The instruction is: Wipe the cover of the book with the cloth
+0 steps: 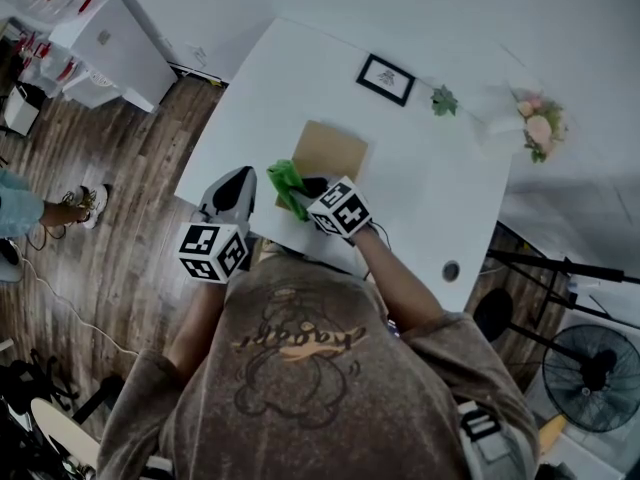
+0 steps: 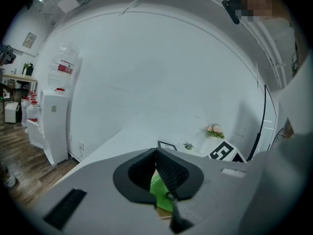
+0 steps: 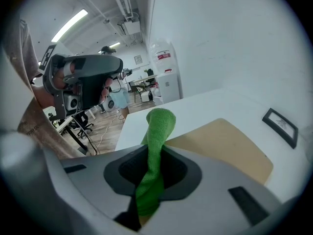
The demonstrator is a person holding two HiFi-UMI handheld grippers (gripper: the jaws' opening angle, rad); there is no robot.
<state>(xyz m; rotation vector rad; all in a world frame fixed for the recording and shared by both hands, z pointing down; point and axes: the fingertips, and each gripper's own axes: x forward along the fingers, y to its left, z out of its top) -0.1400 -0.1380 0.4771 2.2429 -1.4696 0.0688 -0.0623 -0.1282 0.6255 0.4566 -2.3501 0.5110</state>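
Observation:
A tan book [image 1: 332,151] lies flat on the white table [image 1: 420,198], near its front edge. My right gripper [image 1: 306,190] is shut on a green cloth [image 1: 287,182], which sticks up over the book's near left corner. In the right gripper view the cloth [image 3: 156,131] rises as a rolled strip from between the jaws, with the book [image 3: 225,146] just beyond. My left gripper [image 1: 242,178] hovers left of the cloth at the table's edge. Its jaws meet at the tip [image 2: 156,153] with nothing gripped. Some green cloth [image 2: 160,192] shows below them.
A black picture frame [image 1: 386,78], a small green plant [image 1: 444,100] and a pot of pink flowers [image 1: 540,128] stand at the table's far side. A white cabinet [image 1: 110,43] stands on the floor at left, a fan [image 1: 598,378] at right.

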